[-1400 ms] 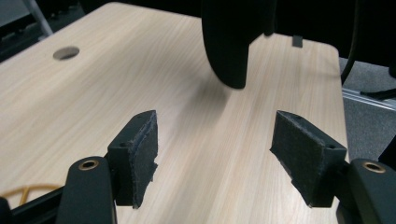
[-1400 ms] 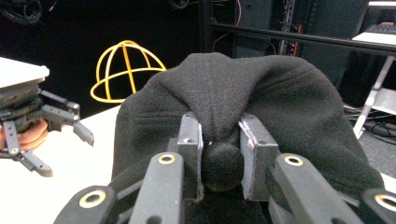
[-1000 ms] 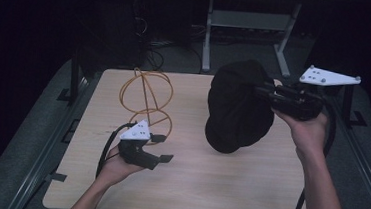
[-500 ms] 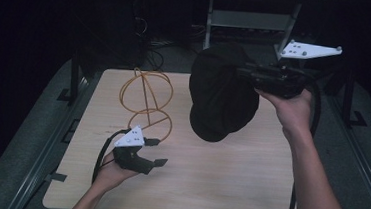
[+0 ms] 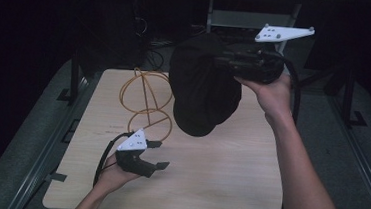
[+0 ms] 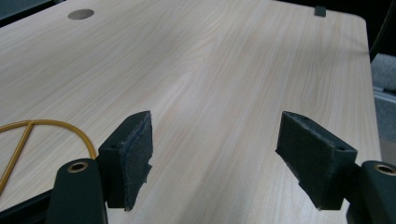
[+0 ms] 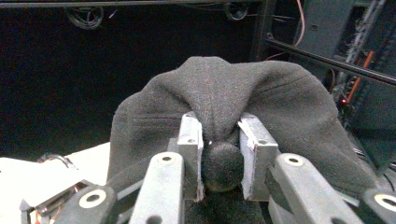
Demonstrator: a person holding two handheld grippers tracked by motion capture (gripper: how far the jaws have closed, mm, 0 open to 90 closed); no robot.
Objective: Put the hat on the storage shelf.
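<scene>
Right hand-held gripper (image 5: pixel 222 62) is clamped on a black hat (image 5: pixel 202 88), with a bunched fold of the fabric pinched between its pads (image 7: pixel 191 140). It holds the hat in the air above the far half of the worktop (image 5: pixel 227 188), hanging down from the jaws, clear of the surface. An orange wire stand (image 5: pixel 146 99) sits on the worktop just left of the hat; from the high view I can't tell whether they touch. Left hand-held gripper (image 5: pixel 157 155) sits low over the near-left part of the worktop, jaws wide apart and just been opening, nothing between them but bare wood. A bit of the orange wire shows at the left edge of the left gripper view.
</scene>
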